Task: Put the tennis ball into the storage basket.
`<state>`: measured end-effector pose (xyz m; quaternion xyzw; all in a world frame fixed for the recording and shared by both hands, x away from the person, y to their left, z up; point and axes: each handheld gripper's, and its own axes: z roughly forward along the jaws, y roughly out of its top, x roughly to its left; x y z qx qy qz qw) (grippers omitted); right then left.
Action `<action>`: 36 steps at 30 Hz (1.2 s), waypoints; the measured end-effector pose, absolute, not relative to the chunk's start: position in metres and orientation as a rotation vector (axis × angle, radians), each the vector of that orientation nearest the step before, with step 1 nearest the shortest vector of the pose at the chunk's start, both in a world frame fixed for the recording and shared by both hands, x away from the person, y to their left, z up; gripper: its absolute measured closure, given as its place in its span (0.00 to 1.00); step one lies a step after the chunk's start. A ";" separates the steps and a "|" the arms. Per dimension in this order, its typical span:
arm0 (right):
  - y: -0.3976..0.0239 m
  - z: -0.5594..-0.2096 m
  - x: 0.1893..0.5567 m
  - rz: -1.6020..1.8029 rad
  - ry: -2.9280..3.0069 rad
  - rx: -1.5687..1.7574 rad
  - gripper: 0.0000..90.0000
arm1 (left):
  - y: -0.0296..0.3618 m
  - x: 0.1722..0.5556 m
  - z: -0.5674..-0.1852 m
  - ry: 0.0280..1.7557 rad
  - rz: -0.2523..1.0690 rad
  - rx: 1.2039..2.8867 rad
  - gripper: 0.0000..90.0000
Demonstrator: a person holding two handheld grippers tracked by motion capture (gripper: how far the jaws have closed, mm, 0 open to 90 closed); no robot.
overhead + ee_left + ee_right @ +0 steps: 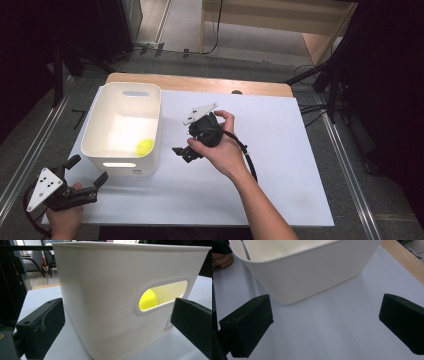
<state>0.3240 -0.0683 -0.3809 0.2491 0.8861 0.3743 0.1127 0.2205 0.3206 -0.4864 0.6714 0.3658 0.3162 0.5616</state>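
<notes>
A white plastic bin (122,130) stands on the left half of the table, with a yellow ball (144,147) lying in its near right corner. My left gripper (87,171) sits at the table's near left corner, open and empty, its jaws aimed at the bin's near wall. In the left gripper view (116,325) the bin (105,290) is close, and the ball (148,300) shows through the handle slot. My right gripper (184,141) hovers just right of the bin, open and empty, pointing at it. In the right gripper view (324,323) the bin's side (312,270) is apart from both jaws.
A white sheet (280,165) covers the table, with a wooden strip (200,82) along the far edge. Dark stands and cables surround the table. A cable (247,157) trails from the right gripper. Part of a hand (222,261) shows beyond the bin.
</notes>
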 end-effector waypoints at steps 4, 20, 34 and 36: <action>-0.079 -0.388 0.319 1.110 2.580 0.758 0.00 | 0.321 0.220 -0.486 0.862 0.746 1.582 0.00; -0.131 -0.406 0.297 1.188 2.480 0.855 0.00 | 0.320 0.220 -0.486 0.863 0.747 1.584 0.00; -0.172 -0.422 0.279 1.218 2.408 0.931 0.00 | 0.320 0.220 -0.487 0.859 0.751 1.588 0.00; -0.178 -0.424 0.276 1.219 2.397 0.948 0.00 | 0.320 0.220 -0.486 0.861 0.749 1.589 0.00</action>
